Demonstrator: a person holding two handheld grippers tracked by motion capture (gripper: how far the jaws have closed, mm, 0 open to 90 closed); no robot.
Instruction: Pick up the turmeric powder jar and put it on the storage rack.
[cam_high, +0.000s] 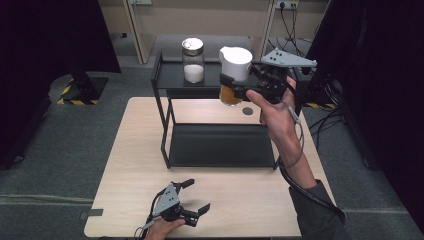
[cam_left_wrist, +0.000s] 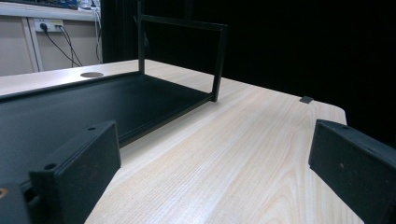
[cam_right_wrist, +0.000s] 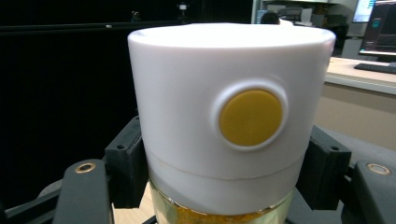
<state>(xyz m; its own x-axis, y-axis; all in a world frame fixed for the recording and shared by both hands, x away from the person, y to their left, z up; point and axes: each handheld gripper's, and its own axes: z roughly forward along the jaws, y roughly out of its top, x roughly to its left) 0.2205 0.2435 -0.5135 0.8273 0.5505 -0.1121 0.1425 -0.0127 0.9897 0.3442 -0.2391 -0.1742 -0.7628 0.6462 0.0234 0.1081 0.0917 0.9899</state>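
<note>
1. My right tongs (cam_high: 231, 84) are clamped on a jar with a wide white cap (cam_high: 235, 63), held in the air beside the top tier of the black shelf rack (cam_high: 169, 75).
2. In the right gripper view, the jar's cap (cam_right_wrist: 231, 107) is a tall white cylinder with one round yellow button on its side; below it is clear glass with an orange-yellow filling.
3. My left tongs (cam_high: 193, 196) stand apart with nothing between them, low over the wooden table (cam_high: 240, 195), well apart from the jar.
4. I count two jars: mine, and one clear jar with a metal lid (cam_high: 193, 60) holding white grains, standing on the rack's top tier just beside mine.
5. One rack, two tiers.
</note>
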